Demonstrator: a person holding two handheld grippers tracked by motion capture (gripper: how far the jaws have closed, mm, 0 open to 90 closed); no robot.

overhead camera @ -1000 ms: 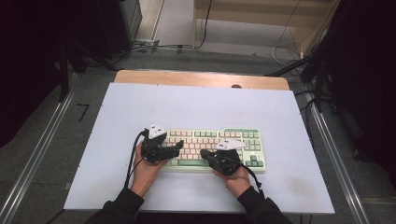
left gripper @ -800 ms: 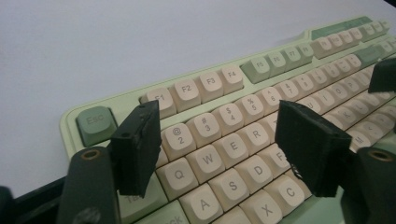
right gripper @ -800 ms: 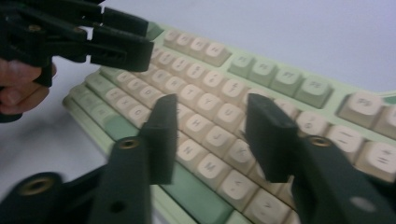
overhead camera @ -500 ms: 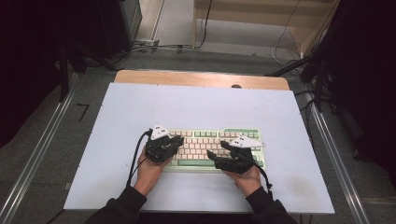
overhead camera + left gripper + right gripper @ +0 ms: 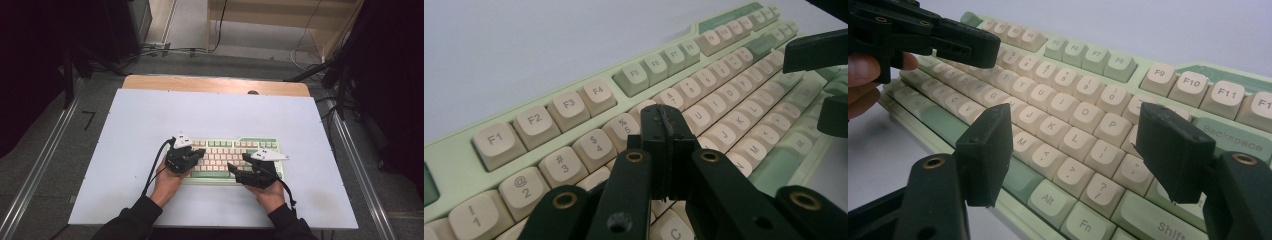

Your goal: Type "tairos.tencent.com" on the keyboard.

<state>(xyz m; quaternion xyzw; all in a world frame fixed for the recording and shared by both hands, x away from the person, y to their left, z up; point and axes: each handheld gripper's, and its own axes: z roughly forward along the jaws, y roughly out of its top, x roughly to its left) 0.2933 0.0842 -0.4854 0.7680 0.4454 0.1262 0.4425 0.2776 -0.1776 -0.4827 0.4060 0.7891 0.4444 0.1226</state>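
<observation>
Nearest the person, both hands hold grippers over the keyboard [image 5: 235, 156], which lies on the white table [image 5: 140, 125] toward its 6 o'clock edge. The left gripper [image 5: 196, 156] sits above the keyboard's 9 o'clock end with jaws pressed together on nothing (they have just been closing), their tips over the number row. The right gripper [image 5: 239, 170] hovers at the keyboard's 4 o'clock part, jaws spread with nothing between them.

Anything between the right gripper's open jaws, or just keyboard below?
Nothing held. In the right gripper view the right gripper stands open over the keyboard; between its jaws show only bare keys, around L and P.
</observation>
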